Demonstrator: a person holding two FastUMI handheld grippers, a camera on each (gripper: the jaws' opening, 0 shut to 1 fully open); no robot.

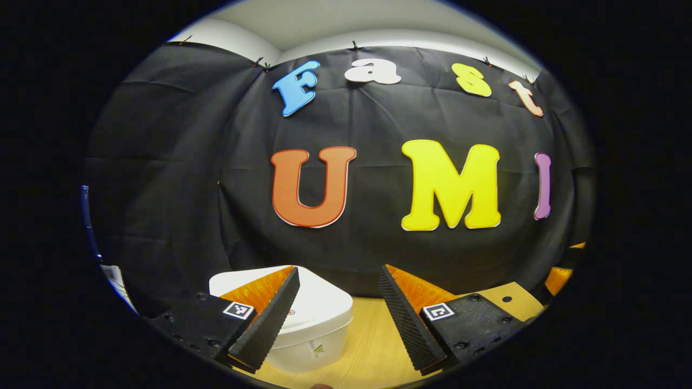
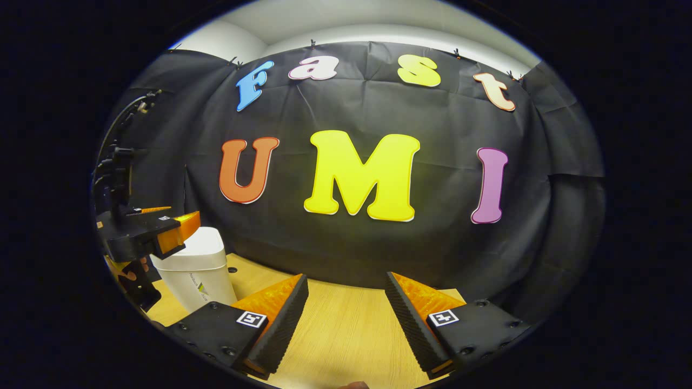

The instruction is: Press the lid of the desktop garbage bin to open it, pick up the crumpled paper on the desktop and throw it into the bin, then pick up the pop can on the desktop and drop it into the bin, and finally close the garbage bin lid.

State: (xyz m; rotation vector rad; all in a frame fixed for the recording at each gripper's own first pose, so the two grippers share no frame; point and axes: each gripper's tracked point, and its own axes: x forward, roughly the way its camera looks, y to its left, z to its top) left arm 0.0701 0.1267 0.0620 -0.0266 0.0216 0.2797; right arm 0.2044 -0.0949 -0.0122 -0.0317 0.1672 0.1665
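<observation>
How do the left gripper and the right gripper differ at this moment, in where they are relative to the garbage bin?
The left gripper hangs above the white garbage bin, one finger over its closed lid; the right gripper is off to the side, with bare wooden table between its fingers. The left gripper is raised higher than the bin top, as the right gripper view shows; the right gripper looks lower, nearer the table. Both are open and hold nothing.

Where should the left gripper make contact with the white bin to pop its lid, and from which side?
From above, probably. The bin stands upright on the table with its lid shut and facing up, so press down on the lid top. The left gripper, jaws open, hovers over the bin; in the right gripper view it sits above the lid.
</observation>
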